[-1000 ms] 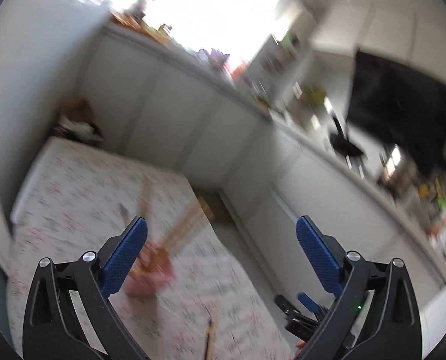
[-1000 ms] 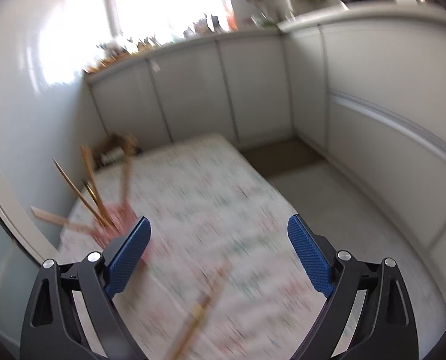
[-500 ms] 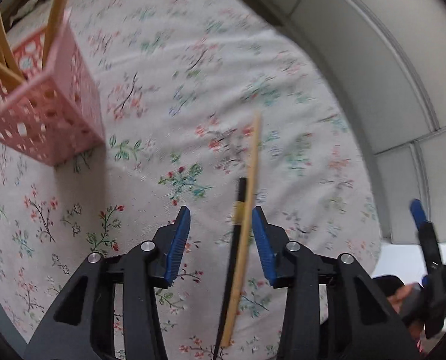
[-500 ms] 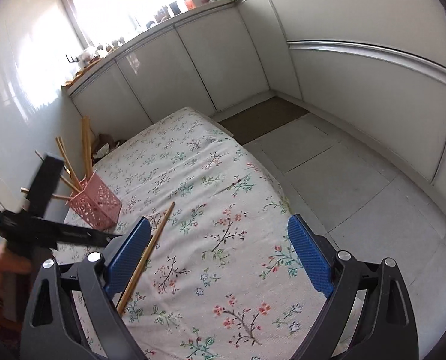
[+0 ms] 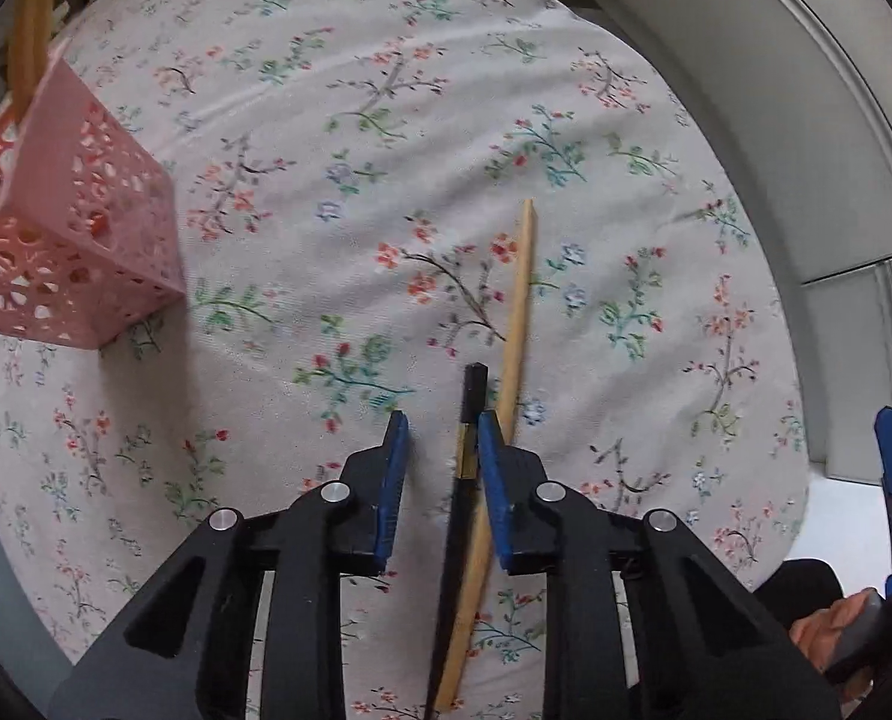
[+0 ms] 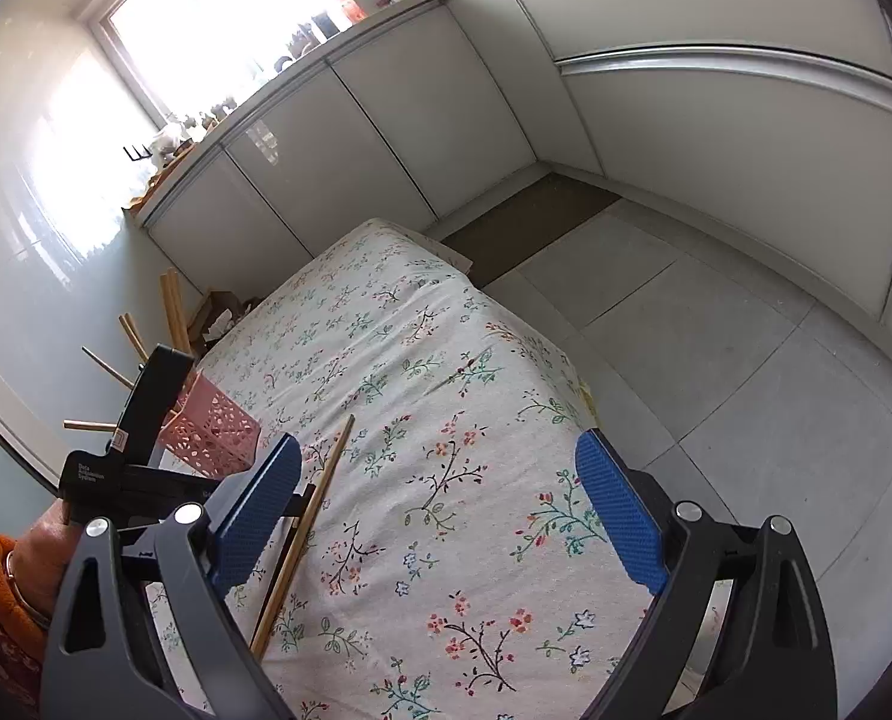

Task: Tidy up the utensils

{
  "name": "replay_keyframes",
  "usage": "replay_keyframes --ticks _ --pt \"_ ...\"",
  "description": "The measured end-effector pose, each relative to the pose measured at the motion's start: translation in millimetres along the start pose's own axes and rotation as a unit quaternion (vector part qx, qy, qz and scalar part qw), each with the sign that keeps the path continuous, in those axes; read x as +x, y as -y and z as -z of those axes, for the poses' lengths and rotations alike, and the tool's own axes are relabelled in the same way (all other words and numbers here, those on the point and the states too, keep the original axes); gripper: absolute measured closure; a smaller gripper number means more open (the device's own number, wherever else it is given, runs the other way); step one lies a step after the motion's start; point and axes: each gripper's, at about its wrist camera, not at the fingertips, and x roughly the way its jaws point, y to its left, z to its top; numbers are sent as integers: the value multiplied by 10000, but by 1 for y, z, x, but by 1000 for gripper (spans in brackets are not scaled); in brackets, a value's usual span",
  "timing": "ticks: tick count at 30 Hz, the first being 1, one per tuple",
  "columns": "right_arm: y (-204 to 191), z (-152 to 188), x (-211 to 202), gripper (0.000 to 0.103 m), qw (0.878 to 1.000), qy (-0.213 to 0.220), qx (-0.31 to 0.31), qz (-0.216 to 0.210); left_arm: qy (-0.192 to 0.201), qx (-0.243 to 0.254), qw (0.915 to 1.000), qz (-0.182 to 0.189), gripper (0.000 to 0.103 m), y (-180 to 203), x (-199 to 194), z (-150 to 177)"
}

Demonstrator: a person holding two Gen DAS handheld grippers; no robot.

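The left wrist view looks straight down, close over the floral cloth — the right wrist view slants across it, sharing the pink basket.

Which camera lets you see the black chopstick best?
The left wrist view: the black chopstick lies right between the left gripper's fingers, beside the wooden chopstick. In the right wrist view it is almost hidden behind the right gripper's left finger.

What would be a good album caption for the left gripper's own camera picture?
Left gripper closing around a black chopstick beside a wooden one, pink basket nearby.
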Motion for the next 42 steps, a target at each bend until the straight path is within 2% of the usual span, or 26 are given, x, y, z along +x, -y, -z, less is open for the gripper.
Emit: replay_keyframes --ticks 3,8,9,12,15,17,20,22,26,28,30,31,32,33,34,35,37,39,40,42 --pt "4 -1 1 13 10000 -21 74 14 -102 77 9999 -55 81 3 6 -1" --pt "5 0 7 13 9998 -127 66 117 -196 592 9970 -467 82 23 18 -5" --pt "4 0 8 13 9998 -129 30 168 -197 674 9964 -474 86 24 20 -5" --pt "-2 1 17 13 9990 -253 -166 319 -97 607 9976 -328 86 27 23 -2" --pt "-13 -1 35 13 9968 -619 -353 353 274 551 9979 -189 95 14 22 10" --pt "-33 -6 59 13 9918 -991 -663 454 438 453 9980 20 97 1 22 22" --pt "-63 -13 100 13 9806 -1668 -938 420 737 291 9965 280 97 -24 12 47" --pt "-85 -18 139 13 9668 -2277 -973 636 1037 212 9936 404 97 -41 1 64" --pt "-102 -19 204 13 9411 -3154 -558 1087 1806 105 9825 448 97 -46 -32 90" --pt "-110 -21 217 12 9373 -3173 -537 1339 2209 65 9741 486 97 -42 -54 98" --pt "-117 -22 226 13 9318 -3249 -441 1559 2379 39 9692 640 97 -38 -67 103" --pt "-119 -23 227 20 9295 -3208 -439 1765 2454 69 9668 710 97 -38 -71 104" --pt "-121 -23 227 37 9269 -3151 -488 1978 2516 78 9649 746 97 -40 -76 105" --pt "-124 -23 226 46 9231 -3074 -598 2234 2567 59 9631 805 97 -40 -78 105" --pt "-126 -21 226 63 9199 -3016 -733 2396 2582 31 9622 863 97 -44 -78 104" --pt "-128 -19 224 73 9182 -2957 -842 2498 2569 12 9623 894 97 -43 -81 107" --pt "-128 -15 220 77 9215 -2864 -843 2486 2538 -52 9628 927 97 -48 -84 111" --pt "-130 -12 218 77 9203 -2948 -758 2457 2558 -86 9618 975 97 -48 -86 110" --pt "-131 -11 219 75 9188 -3029 -695 2435 2593 -88 9608 978 97 -51 -92 114" --pt "-135 -8 221 62 9155 -3226 -574 2333 2676 -76 9585 976 96 -49 -96 115"
